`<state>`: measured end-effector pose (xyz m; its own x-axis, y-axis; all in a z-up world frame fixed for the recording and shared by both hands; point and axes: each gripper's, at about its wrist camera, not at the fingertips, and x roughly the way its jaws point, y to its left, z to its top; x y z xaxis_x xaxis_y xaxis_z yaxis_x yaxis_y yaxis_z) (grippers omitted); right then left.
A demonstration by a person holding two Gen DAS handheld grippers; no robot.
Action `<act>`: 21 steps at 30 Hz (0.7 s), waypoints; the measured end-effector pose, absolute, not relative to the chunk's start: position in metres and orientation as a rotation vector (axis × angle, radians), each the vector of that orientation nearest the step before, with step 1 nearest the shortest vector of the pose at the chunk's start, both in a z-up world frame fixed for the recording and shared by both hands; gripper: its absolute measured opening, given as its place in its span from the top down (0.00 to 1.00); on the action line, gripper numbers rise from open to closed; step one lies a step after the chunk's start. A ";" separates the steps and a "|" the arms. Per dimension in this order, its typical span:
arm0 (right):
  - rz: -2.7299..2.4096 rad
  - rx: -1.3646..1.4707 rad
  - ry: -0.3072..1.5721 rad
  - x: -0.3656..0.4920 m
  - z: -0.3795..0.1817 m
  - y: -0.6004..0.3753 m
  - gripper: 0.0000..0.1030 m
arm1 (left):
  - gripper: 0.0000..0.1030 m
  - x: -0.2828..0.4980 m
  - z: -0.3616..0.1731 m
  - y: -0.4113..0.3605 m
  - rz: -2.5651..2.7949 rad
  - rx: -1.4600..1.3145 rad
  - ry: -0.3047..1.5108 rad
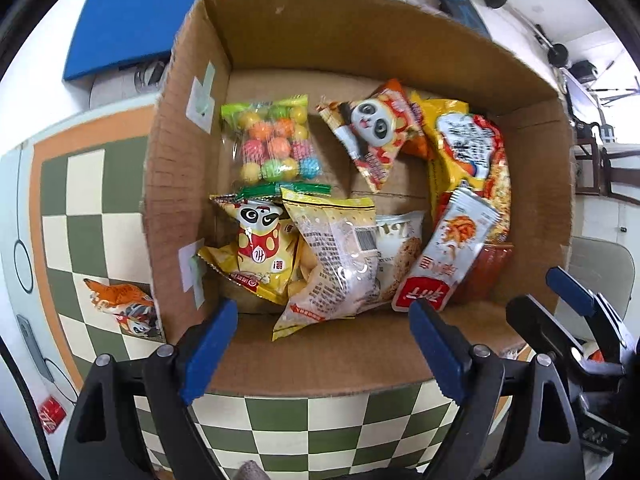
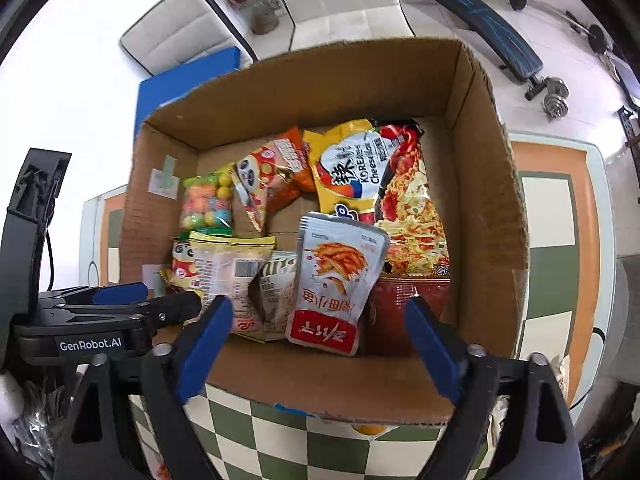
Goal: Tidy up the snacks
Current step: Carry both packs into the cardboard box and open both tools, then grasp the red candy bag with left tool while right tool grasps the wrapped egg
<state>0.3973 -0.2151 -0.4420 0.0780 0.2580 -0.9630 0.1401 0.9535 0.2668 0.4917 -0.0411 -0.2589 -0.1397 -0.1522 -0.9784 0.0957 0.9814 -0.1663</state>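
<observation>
Both the left gripper and right gripper gape empty over the brown cardboard box of snack packets on the green-checkered tabletop

One cardboard box holds the snacks. Inside it are one clear bag of coloured candy balls, two panda-faced packets, one far and one near left, one pale yellow bag with a barcode, one white oat-bar packet, one silver and red fish-snack pouch, one large yellow noodle pack, and one red packet under the pouch; an orange packet behind the far panda may be a ninth. Outside the box, one orange snack packet lies on the checkered surface at the left, and one small red item sits near the left edge
</observation>
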 end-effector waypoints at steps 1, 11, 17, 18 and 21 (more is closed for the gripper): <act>0.085 0.316 1.492 0.396 -0.439 -0.215 0.06 | 0.15 0.490 -0.253 -0.042 -0.206 -0.035 1.669; 0.081 0.261 1.427 0.371 -0.404 -0.210 0.06 | 0.15 0.471 -0.184 -0.033 -0.150 -0.012 1.401; 0.083 0.254 1.382 0.337 -0.376 -0.206 0.06 | 0.15 0.424 -0.162 -0.017 -0.089 -0.027 1.275; 0.082 0.265 1.376 0.326 -0.374 -0.206 0.06 | 0.15 0.415 -0.162 -0.012 -0.066 -0.037 1.267; 0.058 0.283 1.371 0.301 -0.377 -0.207 0.09 | 0.15 0.387 -0.177 0.009 0.004 -0.061 1.274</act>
<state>0.3005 -0.2068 -0.3765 0.2028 0.2048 -0.9576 0.1236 0.9647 0.2325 0.3872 0.0088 -0.1769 0.2922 -0.0308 -0.9558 -0.0368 0.9984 -0.0434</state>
